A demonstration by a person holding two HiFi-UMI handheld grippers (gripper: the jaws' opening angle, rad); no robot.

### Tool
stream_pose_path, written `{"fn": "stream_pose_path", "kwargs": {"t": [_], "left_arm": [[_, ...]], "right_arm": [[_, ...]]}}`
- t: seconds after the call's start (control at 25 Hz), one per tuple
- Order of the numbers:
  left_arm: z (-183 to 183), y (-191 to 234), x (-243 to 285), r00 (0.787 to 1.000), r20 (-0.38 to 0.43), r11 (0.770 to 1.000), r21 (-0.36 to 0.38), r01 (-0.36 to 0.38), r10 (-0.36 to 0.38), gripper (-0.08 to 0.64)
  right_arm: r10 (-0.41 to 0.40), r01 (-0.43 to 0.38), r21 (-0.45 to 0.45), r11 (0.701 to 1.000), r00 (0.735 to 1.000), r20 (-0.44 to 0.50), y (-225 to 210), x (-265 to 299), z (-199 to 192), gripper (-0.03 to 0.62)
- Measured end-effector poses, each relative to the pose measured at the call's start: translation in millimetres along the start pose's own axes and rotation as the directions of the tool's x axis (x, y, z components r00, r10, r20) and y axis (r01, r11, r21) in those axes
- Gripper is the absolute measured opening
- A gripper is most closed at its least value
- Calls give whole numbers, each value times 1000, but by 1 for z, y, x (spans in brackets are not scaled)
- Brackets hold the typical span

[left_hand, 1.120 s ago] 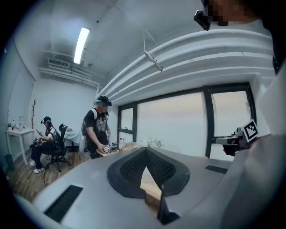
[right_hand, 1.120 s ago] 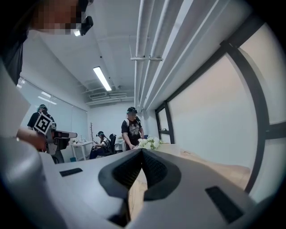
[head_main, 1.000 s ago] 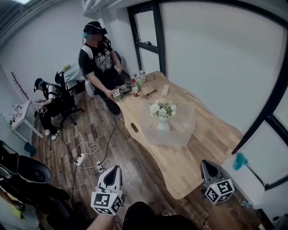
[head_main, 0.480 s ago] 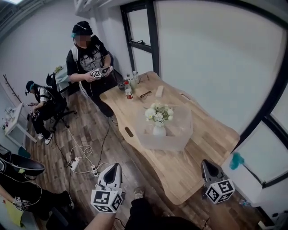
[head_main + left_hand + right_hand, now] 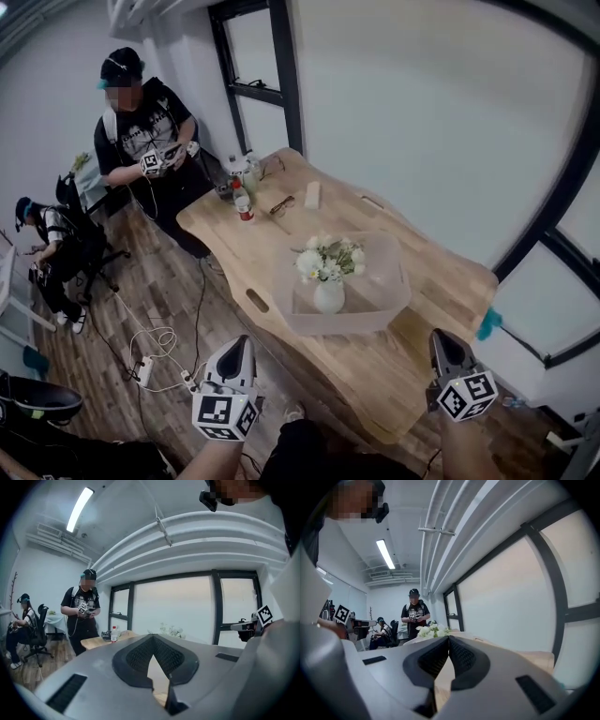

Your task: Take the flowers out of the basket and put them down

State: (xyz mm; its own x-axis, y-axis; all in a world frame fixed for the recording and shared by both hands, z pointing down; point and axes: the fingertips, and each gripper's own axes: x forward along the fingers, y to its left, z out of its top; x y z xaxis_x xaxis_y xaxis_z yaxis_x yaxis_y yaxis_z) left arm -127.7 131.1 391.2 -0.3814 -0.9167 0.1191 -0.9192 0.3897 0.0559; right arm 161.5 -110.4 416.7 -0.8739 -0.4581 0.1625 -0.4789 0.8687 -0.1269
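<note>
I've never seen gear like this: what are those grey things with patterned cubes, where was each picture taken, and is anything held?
No robot: a person holds two tools, the left hand-held gripper and the right hand-held gripper. The wide picture comes from a camera on that person's head; the other two from cameras riding on each tool, looking along its jaws. On the wooden table stands a translucent basket with white flowers in a vase; a bottle and glasses sit beyond. Both are shut and empty.

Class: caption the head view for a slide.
Shut, empty left claw and right claw held near the wooden table where white flowers in a vase stand inside a clear basket.
</note>
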Motion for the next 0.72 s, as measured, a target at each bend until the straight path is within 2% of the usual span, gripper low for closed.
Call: {"fn": "stream_pose_path", "kwargs": {"t": [0.28, 0.72], "left_arm": [[17, 50, 67, 995, 11, 995, 3, 98, -98, 5], [23, 100, 124, 973, -11, 973, 38, 229, -229, 5]], "right_arm": [[-70, 70, -19, 997, 998, 6, 19, 56, 18, 21], [-170, 170, -18, 985, 985, 19, 48, 116, 37, 21]]}}
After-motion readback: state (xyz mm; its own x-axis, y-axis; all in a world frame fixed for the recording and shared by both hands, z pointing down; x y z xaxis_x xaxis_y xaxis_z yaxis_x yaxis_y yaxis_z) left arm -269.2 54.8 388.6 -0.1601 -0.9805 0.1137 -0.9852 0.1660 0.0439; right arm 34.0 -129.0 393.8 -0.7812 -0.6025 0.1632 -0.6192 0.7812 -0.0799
